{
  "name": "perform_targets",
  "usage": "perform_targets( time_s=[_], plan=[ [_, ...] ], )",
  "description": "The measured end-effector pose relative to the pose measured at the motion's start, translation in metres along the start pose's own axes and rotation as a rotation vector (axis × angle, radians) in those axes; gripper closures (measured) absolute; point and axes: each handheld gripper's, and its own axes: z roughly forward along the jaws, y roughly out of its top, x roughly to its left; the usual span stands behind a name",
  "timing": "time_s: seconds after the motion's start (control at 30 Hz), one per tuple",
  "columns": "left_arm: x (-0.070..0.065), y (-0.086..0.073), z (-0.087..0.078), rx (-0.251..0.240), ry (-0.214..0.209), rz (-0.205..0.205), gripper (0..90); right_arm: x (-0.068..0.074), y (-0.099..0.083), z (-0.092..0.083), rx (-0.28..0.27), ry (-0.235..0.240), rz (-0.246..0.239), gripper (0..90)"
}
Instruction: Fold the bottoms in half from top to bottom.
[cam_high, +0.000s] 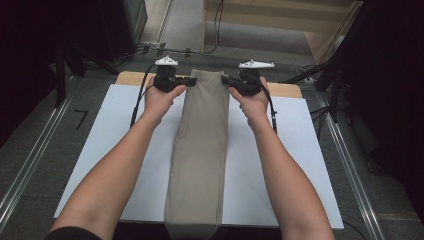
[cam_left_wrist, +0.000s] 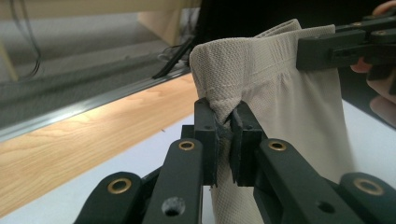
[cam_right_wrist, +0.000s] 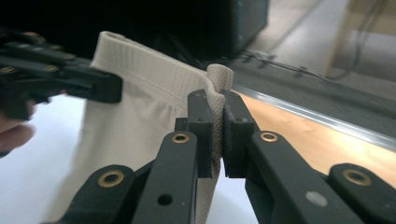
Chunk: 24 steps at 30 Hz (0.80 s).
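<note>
High view: left gripper (cam_high: 183, 83) and right gripper (cam_high: 226, 81) each clamp tight on a far corner of the beige garment (cam_high: 200, 150), lifted at the board's (cam_high: 125, 130) far edge; grasp done; folding or laying out looks left.

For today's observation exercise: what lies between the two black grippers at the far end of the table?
In the high view, the waistband end of the beige fabric garment spans between the left gripper and right gripper, each pinching one corner.
</note>
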Motion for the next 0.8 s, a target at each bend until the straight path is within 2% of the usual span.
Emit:
perform_targets(
  time_s=[0.17, 0.27, 0.4, 0.5, 0.67, 0.8],
  plan=[
    [-0.027, -0.025, -0.031, -0.003, -0.026, 0.061, 83.9, 0.032, -0.033, -0.033, -0.049, 0.070, -0.060, 82.5],
    [-0.047, -0.042, -0.049, -0.014, -0.044, 0.101, 83.9, 0.057, -0.051, -0.055, -0.058, 0.079, -0.126, 82.5],
    [-0.071, -0.066, -0.071, -0.026, -0.072, 0.126, 83.8, 0.078, -0.073, -0.080, -0.080, 0.119, -0.154, 82.5],
    [-0.090, -0.084, -0.086, -0.023, -0.083, 0.154, 83.8, 0.096, -0.092, -0.097, -0.084, 0.132, -0.188, 82.4],
    [-0.123, -0.128, -0.109, -0.018, -0.142, 0.188, 83.7, 0.121, -0.133, -0.125, -0.082, 0.171, -0.210, 82.4],
    [-0.147, -0.163, -0.122, 0.024, -0.151, 0.211, 83.5, 0.140, -0.170, -0.143, -0.065, 0.211, -0.222, 82.4]
  ],
)
